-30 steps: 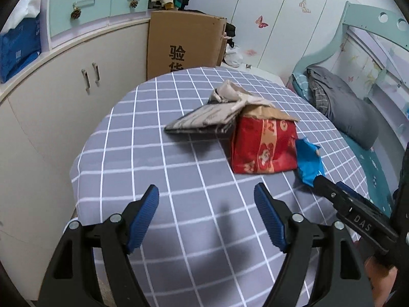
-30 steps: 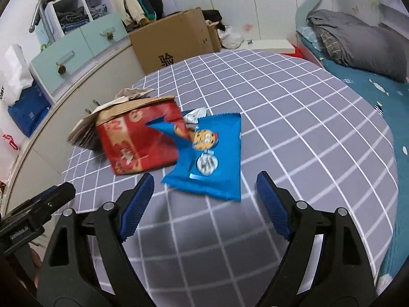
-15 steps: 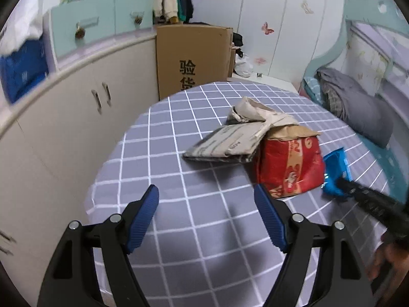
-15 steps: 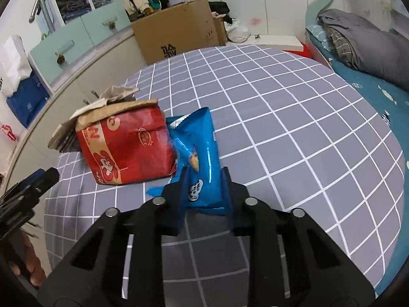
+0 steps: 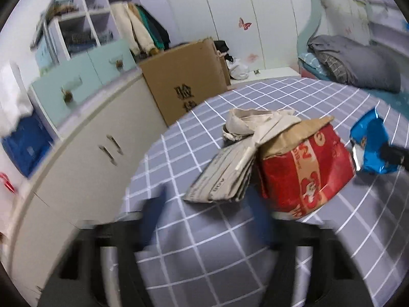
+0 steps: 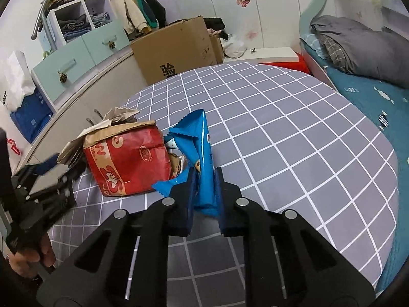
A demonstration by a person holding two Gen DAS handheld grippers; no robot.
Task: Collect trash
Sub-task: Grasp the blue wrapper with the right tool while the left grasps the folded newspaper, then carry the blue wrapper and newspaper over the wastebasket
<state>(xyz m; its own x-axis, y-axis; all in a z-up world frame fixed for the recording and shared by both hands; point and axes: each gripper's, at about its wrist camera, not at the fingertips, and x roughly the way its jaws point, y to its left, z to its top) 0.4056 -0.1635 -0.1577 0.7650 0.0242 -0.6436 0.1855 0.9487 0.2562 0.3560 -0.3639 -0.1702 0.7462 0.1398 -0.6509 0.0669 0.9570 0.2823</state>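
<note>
My right gripper (image 6: 204, 176) is shut on a blue snack wrapper (image 6: 203, 151) and holds it lifted just above the checked table (image 6: 281, 133). The wrapper also shows at the right of the left wrist view (image 5: 370, 145). A red paper bag (image 6: 127, 158) with a brown open top stands left of the wrapper; it also shows in the left wrist view (image 5: 301, 171). Folded newspaper and crumpled paper (image 5: 230, 174) lean against the bag. My left gripper (image 5: 207, 220) is blurred by motion, open and empty, near the table's front left edge.
A cardboard box (image 6: 176, 48) stands on the floor behind the table. White cupboards with mint drawers (image 5: 84, 138) run along the left. A bed with a grey blanket (image 6: 358, 48) is at the right.
My right gripper has lifted the blue wrapper off the table beside the red bag. My left gripper has swung left and back, and now looks at the bag from its left.
</note>
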